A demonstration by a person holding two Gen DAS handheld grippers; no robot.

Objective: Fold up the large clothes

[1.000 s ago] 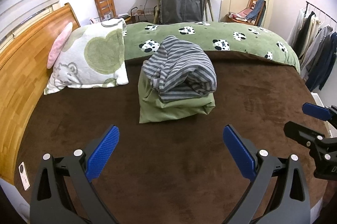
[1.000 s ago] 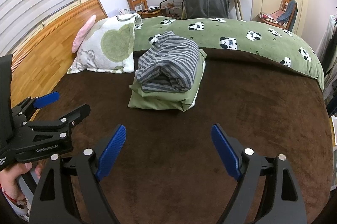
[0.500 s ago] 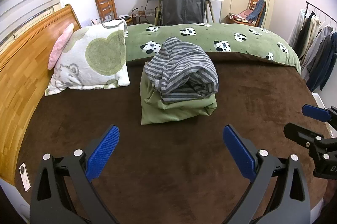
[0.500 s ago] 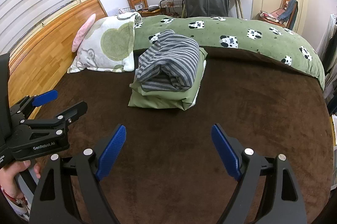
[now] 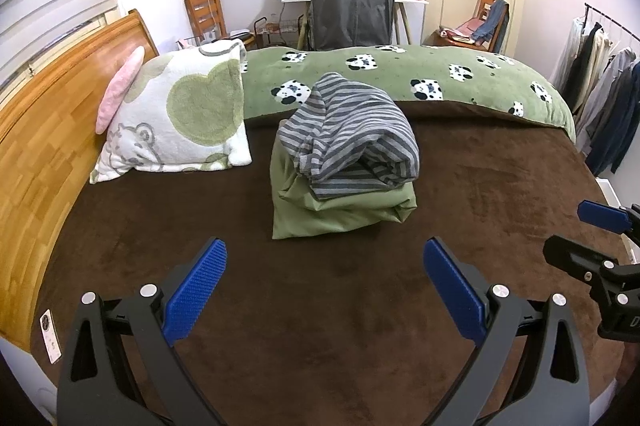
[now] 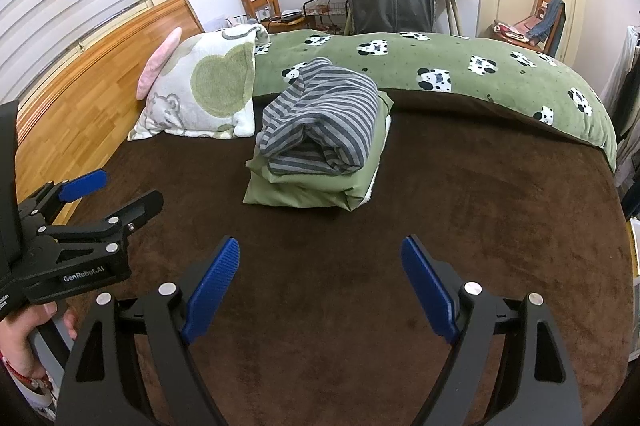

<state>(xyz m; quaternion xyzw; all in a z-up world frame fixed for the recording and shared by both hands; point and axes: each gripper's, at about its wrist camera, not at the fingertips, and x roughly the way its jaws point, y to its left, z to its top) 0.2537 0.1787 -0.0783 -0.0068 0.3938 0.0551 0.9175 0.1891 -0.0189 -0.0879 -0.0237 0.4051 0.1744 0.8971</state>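
Left wrist view looks down over a bed (image 5: 320,326) covered in a dark brown blanket, with a stack of folded clothes near its middle: a grey striped garment (image 5: 352,137) lies on top of a folded green garment (image 5: 340,214). Nothing here works as a container; the stack simply rests on the blanket, apart from both tools. Beside it, toward the wooden headboard (image 5: 44,129), a white pillow (image 5: 180,121) with green circles leans, and a green panda-print duvet (image 5: 420,81) runs along the far edge.

That view also takes in a rack of hanging clothes (image 5: 600,89) at the right edge, which the other camera barely catches. It shows only a side slice of the right hand-held gripper (image 5: 592,238). Right wrist view instead shows the person's left hand (image 6: 24,338) wrapped round the handle of the left hand-held gripper (image 6: 116,193), plus the white lining at the green garment's fold.

Both tools point downward over the bare blanket short of the stack. The left hand-held gripper (image 5: 320,290) is released, blue pads wide apart, nothing between them. The right hand-held gripper (image 6: 320,290) is likewise released and grasps nothing.
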